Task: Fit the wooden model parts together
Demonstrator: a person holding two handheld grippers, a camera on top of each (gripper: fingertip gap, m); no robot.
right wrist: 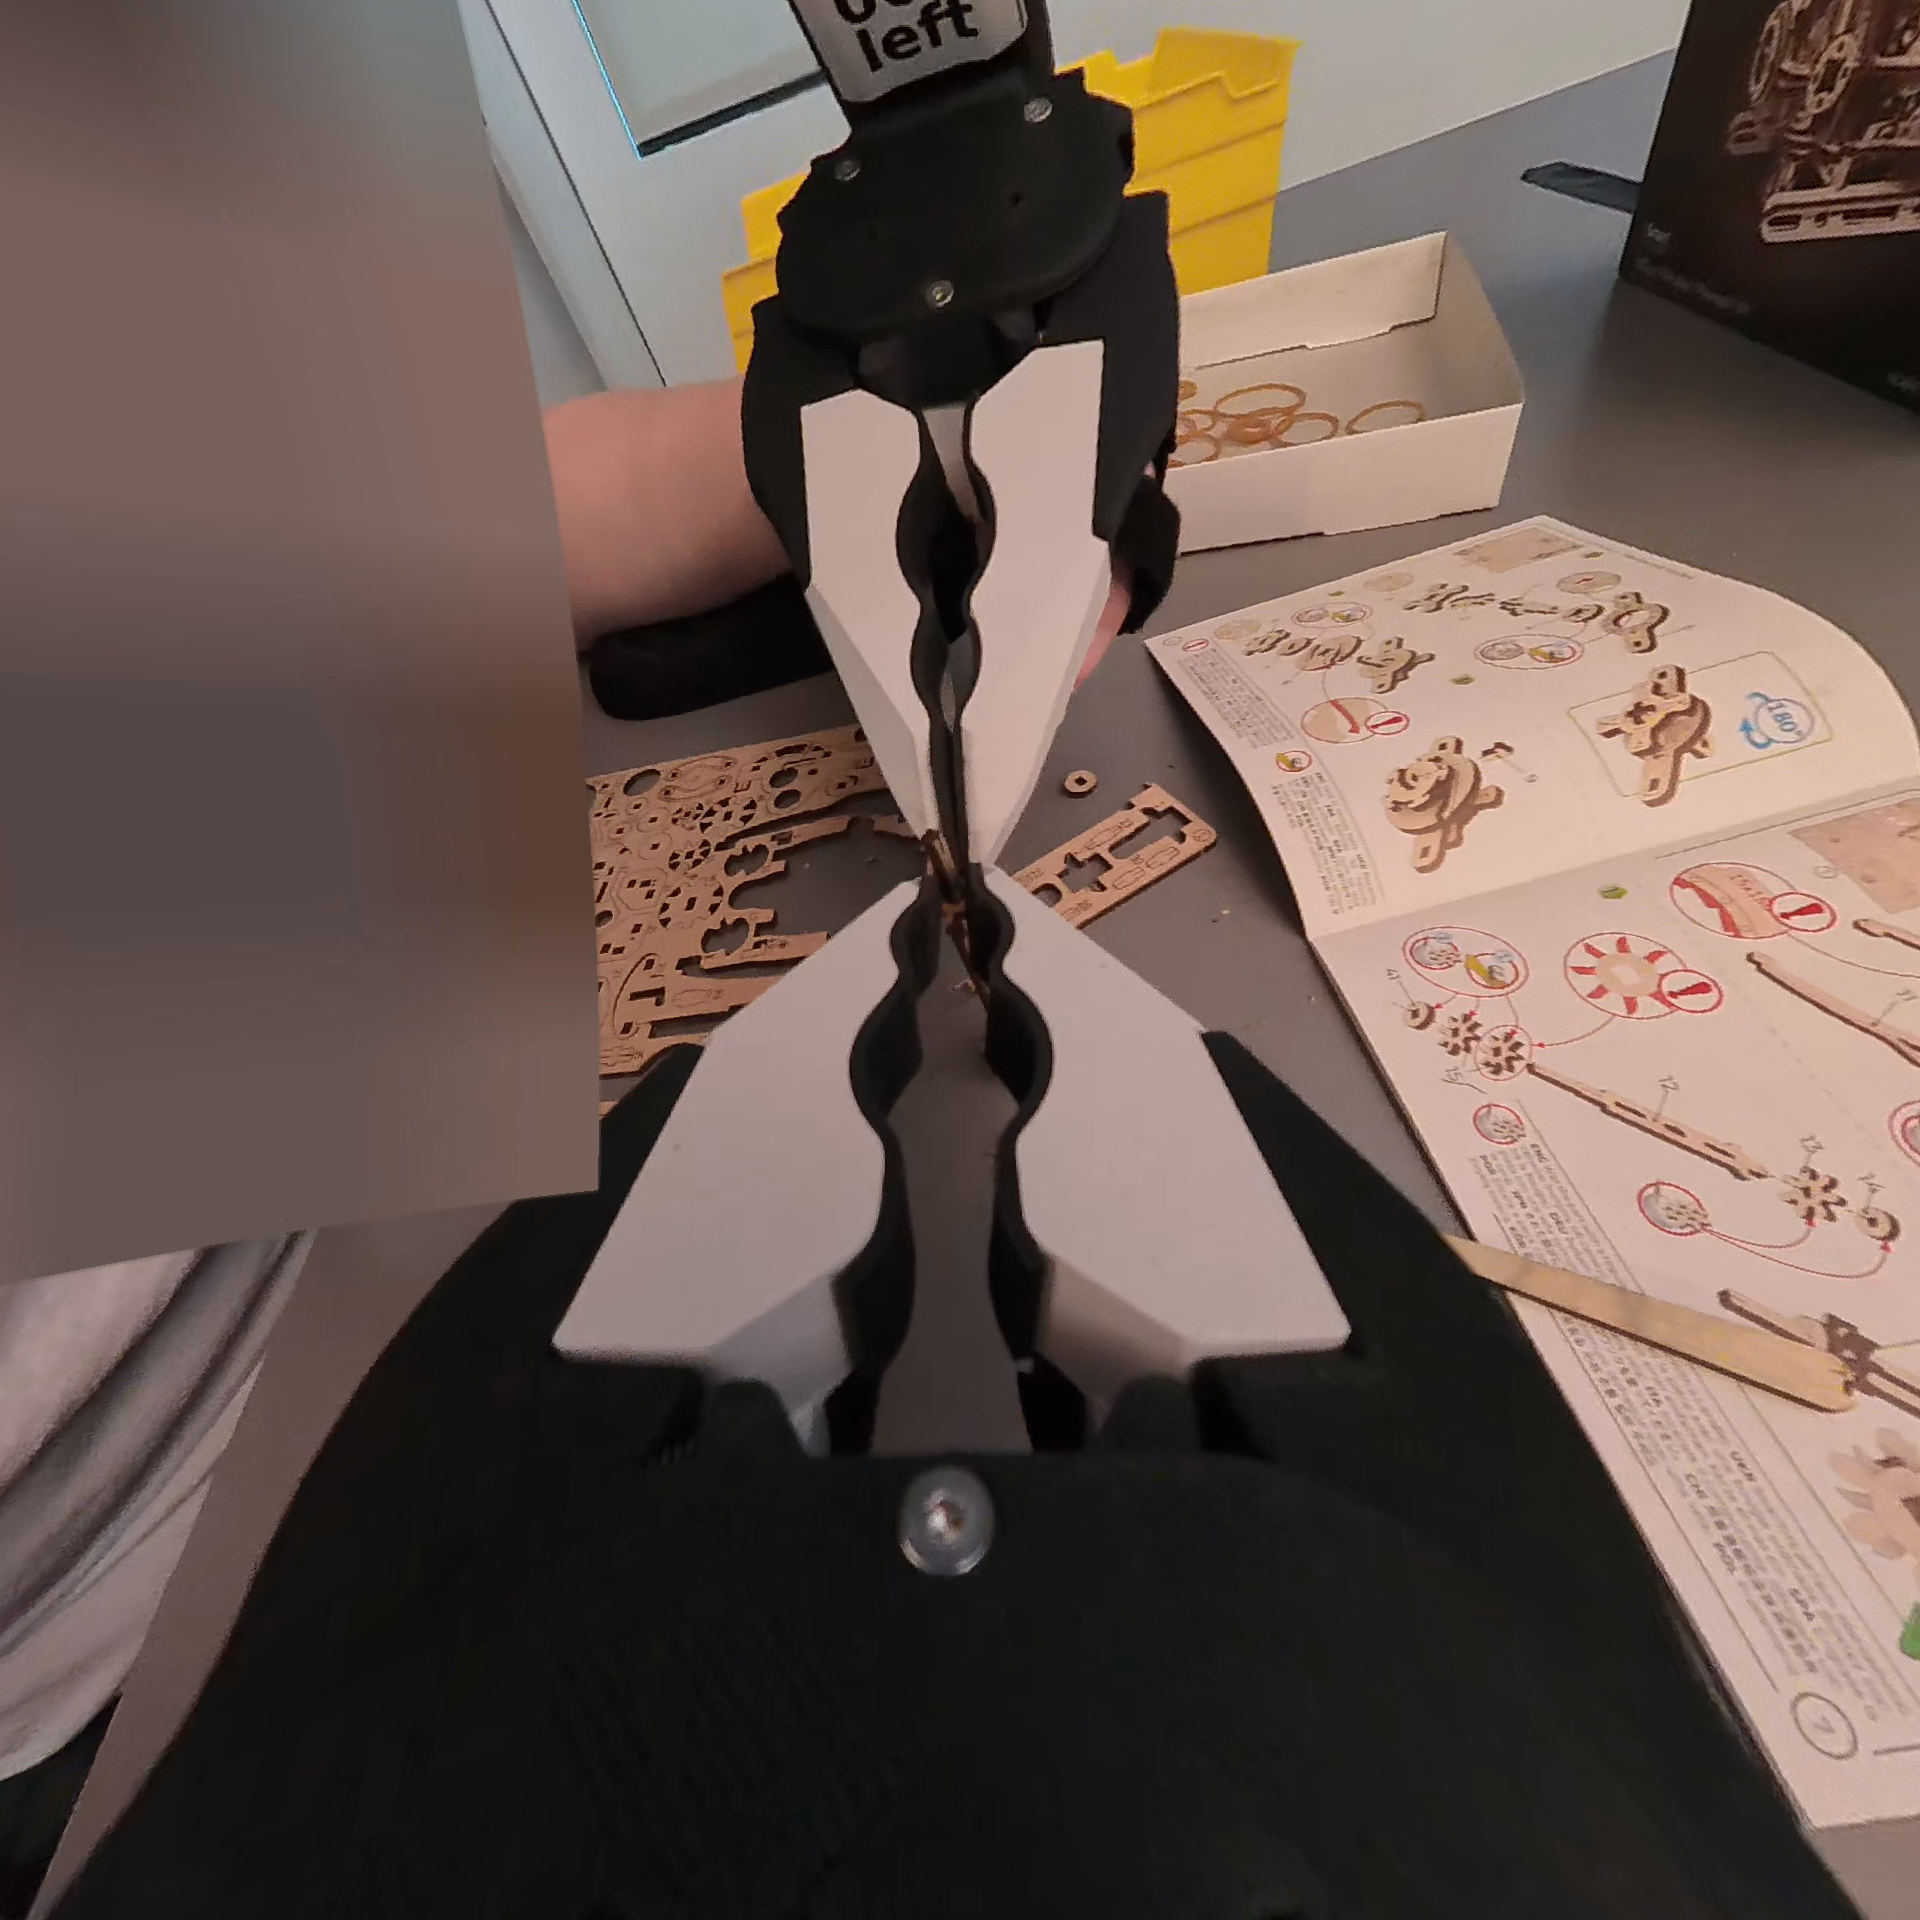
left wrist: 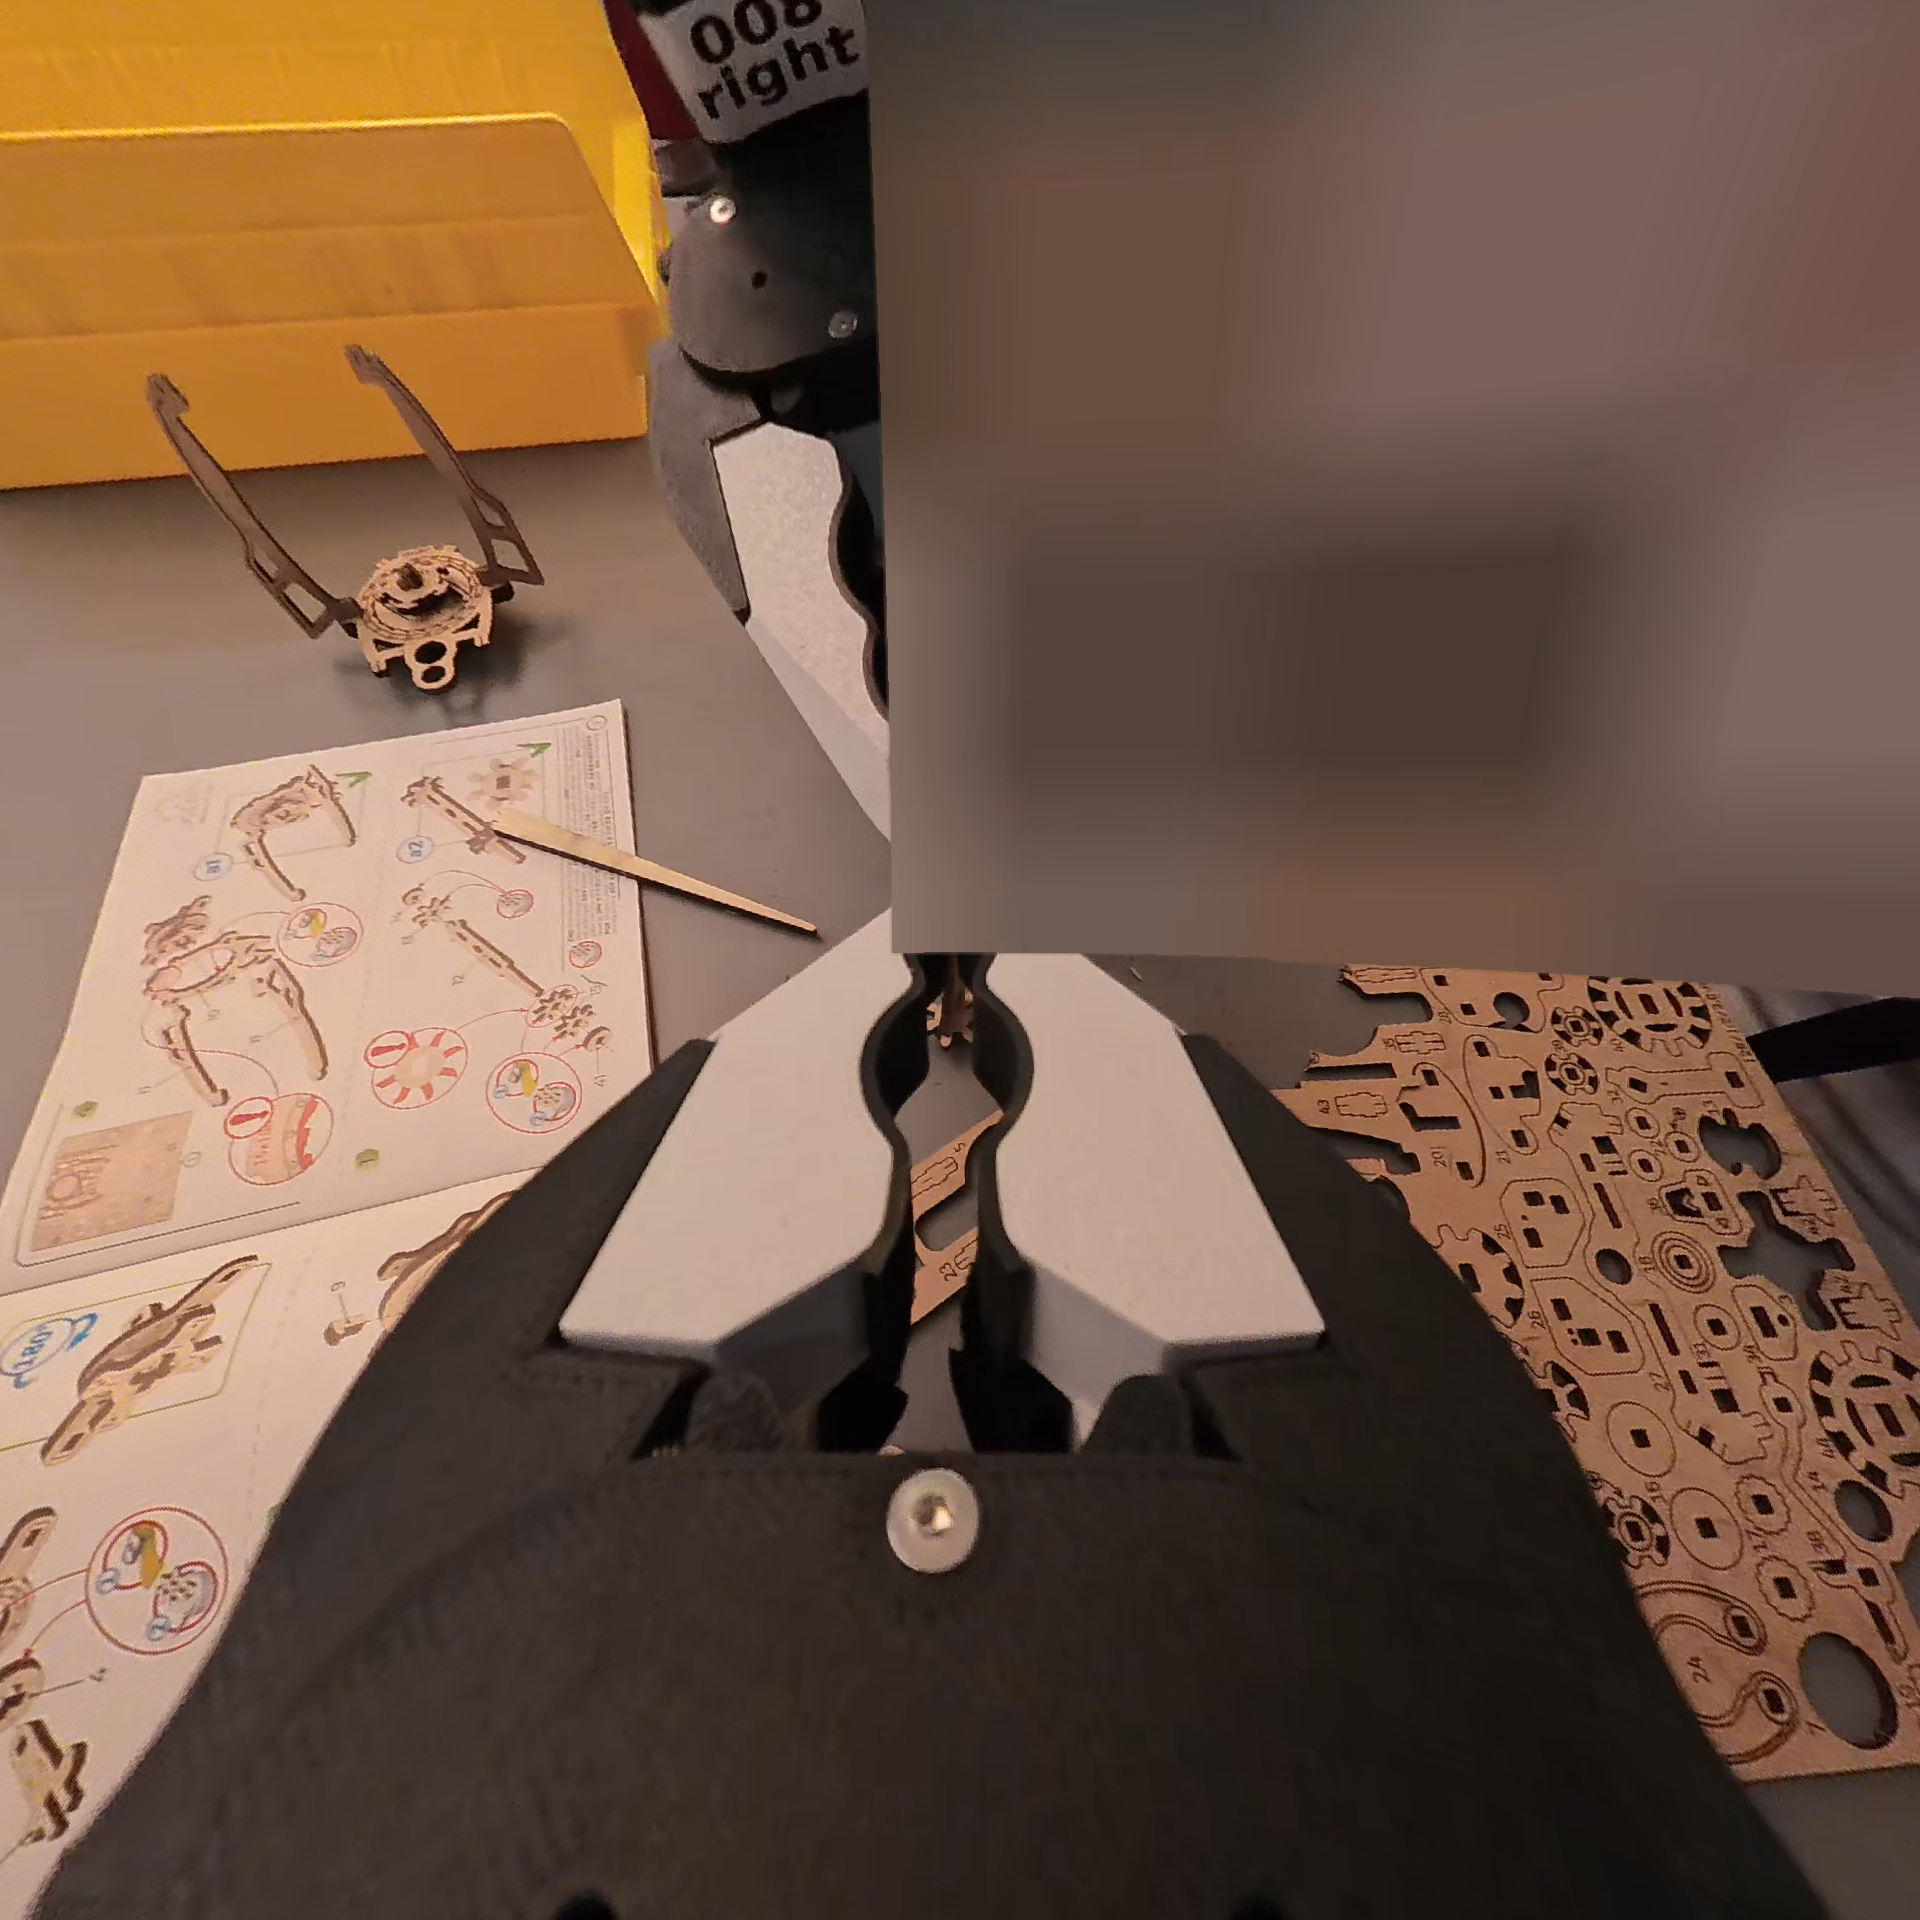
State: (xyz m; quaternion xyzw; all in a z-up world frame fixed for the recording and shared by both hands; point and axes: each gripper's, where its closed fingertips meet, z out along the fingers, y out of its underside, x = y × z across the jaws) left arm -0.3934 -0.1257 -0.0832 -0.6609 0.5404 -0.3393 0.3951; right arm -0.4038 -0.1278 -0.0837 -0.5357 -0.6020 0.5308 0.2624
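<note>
While both tongs meet tip to tip above the worktop (right wrist: pixel 1195 997), the joining step seems in hand. Seen from the right wrist, the right tongs (right wrist: pixel 951 914) are clenched on a small wooden part (right wrist: pixel 961 940), and the left tongs (right wrist: pixel 951 831), coming in from twelve o'clock, are clenched on its far end or a mating piece; which, I cannot tell. The parts sheet (left wrist: pixel 1662 1299) lies at three o'clock in the left wrist view, the instruction booklet (left wrist: pixel 343 987) at nine, a half-built wooden model (left wrist: pixel 416 603) at eleven beside a yellow bin (left wrist: pixel 312 260). Next likely calls for a straight, gentle push with tab and slot aligned.
</note>
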